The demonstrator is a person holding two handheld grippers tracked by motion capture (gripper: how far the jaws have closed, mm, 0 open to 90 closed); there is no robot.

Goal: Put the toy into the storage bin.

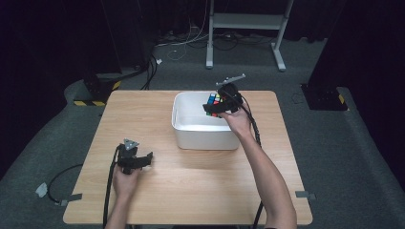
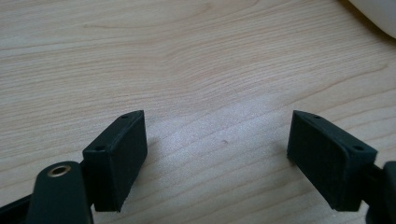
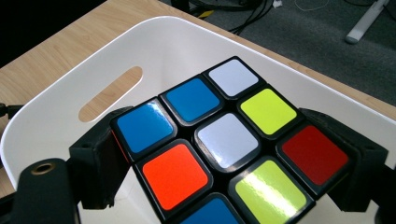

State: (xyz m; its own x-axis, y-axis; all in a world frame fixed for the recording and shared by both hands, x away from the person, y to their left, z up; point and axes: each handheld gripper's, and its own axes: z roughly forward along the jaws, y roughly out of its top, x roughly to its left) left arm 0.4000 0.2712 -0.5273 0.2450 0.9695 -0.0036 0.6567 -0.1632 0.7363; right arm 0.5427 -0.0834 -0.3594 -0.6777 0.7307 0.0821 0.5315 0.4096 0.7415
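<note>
- landmark: white bin (image 1: 205,136) sitting on the wooden table (image 1: 191,186), toward the table's far half.
- right gripper (image 1: 220,107) is hanging over the bin's far right corner, above the rim; the person's right hand (image 1: 237,120) is gripping it from the bin's right side.
- its jaws are clamping the puzzle cube (image 1: 214,104) from two opposite sides; in the right gripper view both black pads are pressing flat against the cube (image 3: 224,144).
- the cube is sitting in the air over the bin's open inside, clear of the floor of the bin (image 3: 56,126); its up-facing side is showing blue, white, yellow, orange and red stickers.
- a slot handle is showing in the bin wall beyond the cube.
- left gripper (image 1: 145,160) is resting low over the table, well to the near left of the bin, held by the left hand (image 1: 125,180).
- its jaws are standing wide apart with bare wood (image 2: 215,135) between them.
- a corner of the bin (image 2: 378,14) is peeking in at the top right of the left gripper view.
</note>
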